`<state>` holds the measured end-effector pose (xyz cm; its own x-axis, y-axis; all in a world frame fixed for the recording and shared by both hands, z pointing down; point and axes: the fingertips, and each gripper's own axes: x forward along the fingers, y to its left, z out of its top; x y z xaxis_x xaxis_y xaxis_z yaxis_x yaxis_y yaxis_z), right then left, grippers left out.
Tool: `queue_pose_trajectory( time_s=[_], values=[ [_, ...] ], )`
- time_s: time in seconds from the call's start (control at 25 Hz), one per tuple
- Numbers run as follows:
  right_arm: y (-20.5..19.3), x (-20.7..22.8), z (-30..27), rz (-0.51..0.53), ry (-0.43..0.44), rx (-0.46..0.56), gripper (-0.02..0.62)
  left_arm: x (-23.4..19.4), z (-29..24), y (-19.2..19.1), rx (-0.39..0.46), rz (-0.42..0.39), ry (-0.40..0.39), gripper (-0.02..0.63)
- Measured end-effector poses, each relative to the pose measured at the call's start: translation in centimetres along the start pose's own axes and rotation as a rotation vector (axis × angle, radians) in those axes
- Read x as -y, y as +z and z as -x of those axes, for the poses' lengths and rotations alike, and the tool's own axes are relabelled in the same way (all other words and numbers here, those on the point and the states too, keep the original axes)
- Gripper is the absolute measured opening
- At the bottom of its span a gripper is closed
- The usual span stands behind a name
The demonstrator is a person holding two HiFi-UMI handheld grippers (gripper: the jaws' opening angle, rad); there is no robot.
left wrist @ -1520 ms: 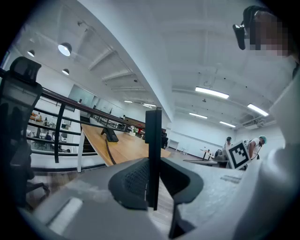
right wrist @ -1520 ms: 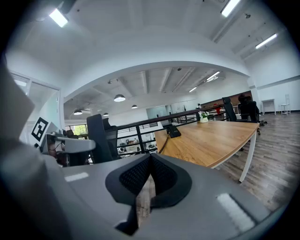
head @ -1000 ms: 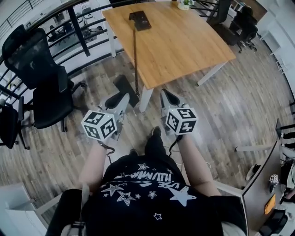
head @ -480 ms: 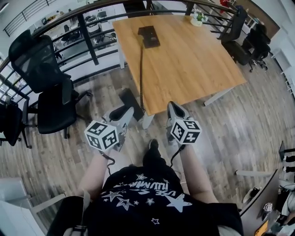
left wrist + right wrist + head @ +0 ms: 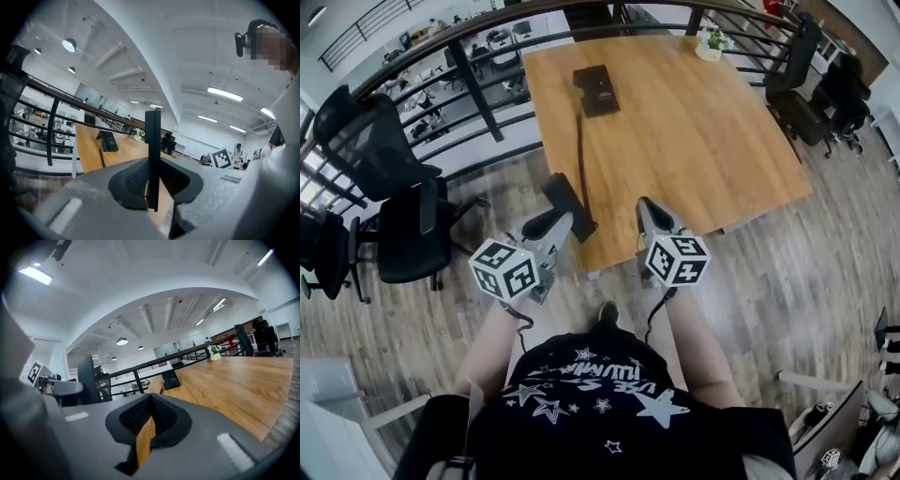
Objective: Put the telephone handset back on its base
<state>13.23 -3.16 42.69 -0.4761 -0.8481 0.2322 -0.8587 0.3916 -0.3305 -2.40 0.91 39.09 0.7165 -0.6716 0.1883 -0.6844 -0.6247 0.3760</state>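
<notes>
Handset [image 5: 567,195] pinched in left gripper [image 5: 553,223], fingers [image 5: 136,180] narrow; right gripper [image 5: 647,211] fingers together, empty. Both at desk [image 5: 703,150] near-left corner; base [image 5: 595,91] sits far-left, bare wood btwn.

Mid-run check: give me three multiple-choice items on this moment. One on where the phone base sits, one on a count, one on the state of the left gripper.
1. Where does the base sit?
A. on the far half of the table
B. at the table's near edge
C. on the floor

2. How many potted plants stand on the table?
A. none
B. one
C. three

3. What state is the left gripper in?
A. open and empty
B. shut on the handset
C. shut on a plant

Answers:
1. A: the head view shows it well beyond the table's middle.
2. B: a single potted plant stands at the far edge.
3. B: the left gripper view shows the dark handset between its pads, and the cord runs from it to the base.
</notes>
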Motion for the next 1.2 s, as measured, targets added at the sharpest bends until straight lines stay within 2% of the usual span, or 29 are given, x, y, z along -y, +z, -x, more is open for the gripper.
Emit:
queue_pose_trajectory(
  time_s=[0.36,0.72,0.92,1.2],
  values=[
    [1.2,2.7,-3.2,-0.011,0.086,-0.014,-0.002,-0.3,-3.7,0.6,0.012,0.010,0.053,0.076],
    [0.5,2.9,-6.4,-0.044,0.115,-0.039,-0.002,-2.8,-4.2,0.6,-0.006,0.016,0.085,0.076],
    [0.6,3.2,-8.7,-0.038,0.087,-0.046,-0.002,-6.0,-5.7,1.5,-0.009,0.037,0.060,0.076],
    [2.9,5.2,-12.2,-0.041,-0.017,-0.029,-0.002,-11.0,-10.6,4.9,-0.028,0.047,-0.056,0.075]
  ],
)
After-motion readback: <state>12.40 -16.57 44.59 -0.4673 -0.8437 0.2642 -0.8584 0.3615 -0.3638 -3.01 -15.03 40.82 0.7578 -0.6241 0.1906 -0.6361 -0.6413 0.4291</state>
